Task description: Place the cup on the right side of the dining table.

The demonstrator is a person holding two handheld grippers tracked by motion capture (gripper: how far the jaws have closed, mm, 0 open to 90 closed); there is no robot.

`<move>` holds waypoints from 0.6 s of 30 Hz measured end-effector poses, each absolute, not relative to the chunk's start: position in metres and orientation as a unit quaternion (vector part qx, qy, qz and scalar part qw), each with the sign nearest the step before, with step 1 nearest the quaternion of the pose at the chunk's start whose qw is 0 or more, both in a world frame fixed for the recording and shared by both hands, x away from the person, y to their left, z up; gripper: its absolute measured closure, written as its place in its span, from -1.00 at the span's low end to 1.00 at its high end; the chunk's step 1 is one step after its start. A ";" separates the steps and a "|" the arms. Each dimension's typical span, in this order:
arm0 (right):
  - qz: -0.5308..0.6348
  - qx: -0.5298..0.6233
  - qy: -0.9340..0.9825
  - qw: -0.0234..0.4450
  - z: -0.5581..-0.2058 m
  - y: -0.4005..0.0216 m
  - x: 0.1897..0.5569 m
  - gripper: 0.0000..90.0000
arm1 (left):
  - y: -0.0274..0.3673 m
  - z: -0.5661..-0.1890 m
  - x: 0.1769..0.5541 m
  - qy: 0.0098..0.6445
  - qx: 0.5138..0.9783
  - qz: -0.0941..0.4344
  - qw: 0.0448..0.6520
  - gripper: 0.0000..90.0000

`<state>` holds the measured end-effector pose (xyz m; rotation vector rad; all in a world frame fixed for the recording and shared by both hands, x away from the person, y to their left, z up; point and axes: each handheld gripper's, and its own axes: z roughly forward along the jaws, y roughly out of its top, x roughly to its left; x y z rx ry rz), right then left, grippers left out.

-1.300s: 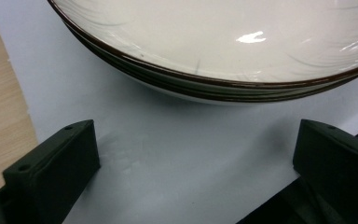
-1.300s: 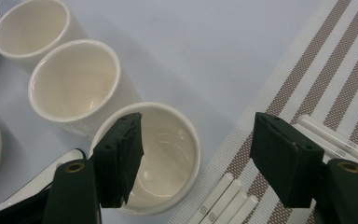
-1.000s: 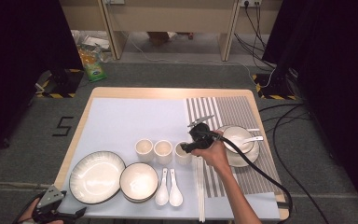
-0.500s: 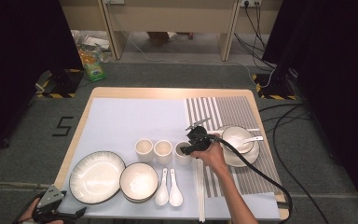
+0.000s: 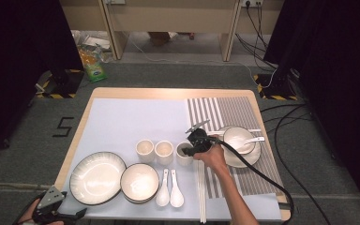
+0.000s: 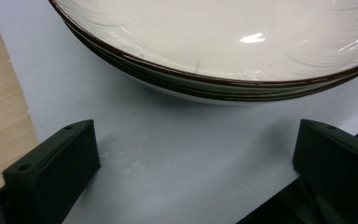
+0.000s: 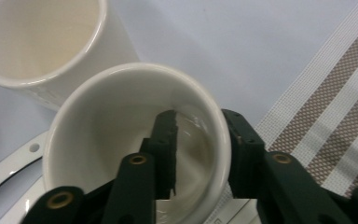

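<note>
Both grippers are black: the right gripper [image 5: 193,149] carries a grey three-cornered plate, brass-coloured rivets and a thick black cable; the left gripper [image 5: 51,208] bears a similar plate.

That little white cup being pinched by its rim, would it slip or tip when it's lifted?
The cup looks glazed and glossy, so it could be slippery. The right gripper has one of its fingers inside and one outside a single wall, so the cup may tilt when raised. It seems rigid ceramic, probably chipping if knocked against the neighbouring cup.
</note>
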<state>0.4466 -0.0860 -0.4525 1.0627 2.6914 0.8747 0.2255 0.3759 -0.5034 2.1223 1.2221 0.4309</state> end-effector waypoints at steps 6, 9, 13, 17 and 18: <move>0.283 0.321 0.900 0.084 -0.449 -0.090 0.443 0.69 | 0.376 -0.503 0.225 0.465 0.808 0.163 0.322 -1.00; 0.290 0.322 0.897 0.085 -0.448 -0.095 0.441 0.72 | 0.376 -0.504 0.226 0.467 0.807 0.164 0.323 -1.00; 0.305 0.322 0.892 0.083 -0.450 -0.101 0.441 0.73 | 0.376 -0.503 0.225 0.465 0.808 0.163 0.323 -1.00; 0.318 0.324 0.887 0.078 -0.450 -0.107 0.439 0.74 | 0.376 -0.504 0.225 0.465 0.807 0.166 0.324 -1.00; 0.323 0.327 0.885 0.077 -0.451 -0.109 0.440 0.75 | 0.376 -0.504 0.225 0.465 0.807 0.166 0.324 -1.00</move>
